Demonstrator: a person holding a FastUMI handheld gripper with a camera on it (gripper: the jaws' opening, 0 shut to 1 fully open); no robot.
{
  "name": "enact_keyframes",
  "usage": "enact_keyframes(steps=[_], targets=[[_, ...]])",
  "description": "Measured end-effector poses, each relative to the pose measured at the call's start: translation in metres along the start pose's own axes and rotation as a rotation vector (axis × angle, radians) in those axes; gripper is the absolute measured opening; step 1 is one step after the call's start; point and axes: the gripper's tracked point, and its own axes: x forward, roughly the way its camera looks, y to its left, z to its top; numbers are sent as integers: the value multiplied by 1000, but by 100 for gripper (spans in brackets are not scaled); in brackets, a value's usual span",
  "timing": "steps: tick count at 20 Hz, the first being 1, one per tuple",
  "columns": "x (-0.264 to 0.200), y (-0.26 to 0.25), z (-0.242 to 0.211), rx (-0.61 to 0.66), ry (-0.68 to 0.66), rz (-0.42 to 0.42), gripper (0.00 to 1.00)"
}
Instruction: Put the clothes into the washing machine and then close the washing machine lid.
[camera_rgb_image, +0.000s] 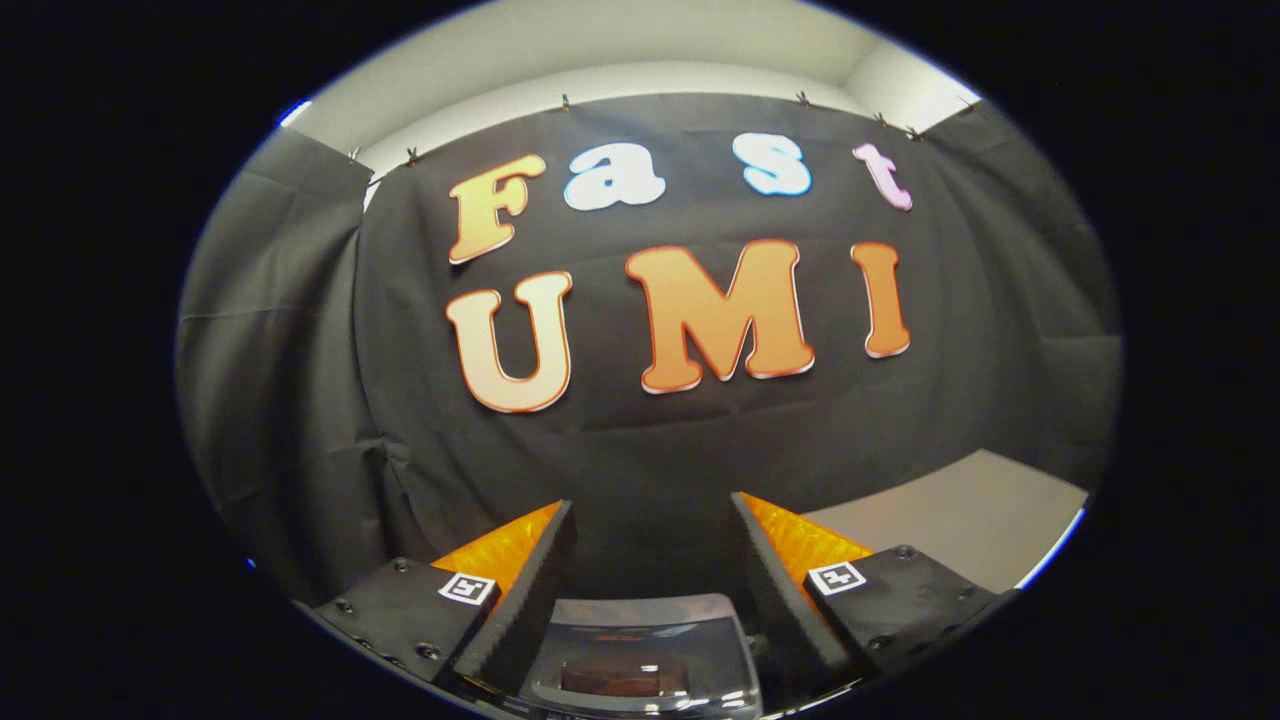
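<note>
Two fingers of the tool (652, 520) stand well apart, released, with nothing held between them and only the dark cloth wall (640, 440) showing through the gap. Low between the fingers, close under the tool, sits a clear, glossy lid (640, 640) that appears to belong to the washing machine; bright highlights run along its near edge. Through that clear panel a dark reddish-brown shape (622, 678) is visible, possibly a piece of clothing, though it is too dim and small to tell for sure. Whether the lid is fully shut or slightly raised cannot be told from this angle. Neither finger touches the lid; both pass above it at either side. Beyond the right finger a pale grey desk (960, 510) surface reaches to the foot of the cloth wall, and above the cloth a strip of white wall (640, 60) shows.
</note>
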Motion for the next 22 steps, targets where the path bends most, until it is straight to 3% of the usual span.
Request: enact_keyframes(steps=[6, 11, 19, 22], targets=[[-44, -31, 58, -41, -23, 30, 98], [-80, -81, 92, -38, -69, 6, 98], [-116, -128, 112, -31, -107, 50, 98], [-119, -149, 112, -24, -117, 30, 98]])
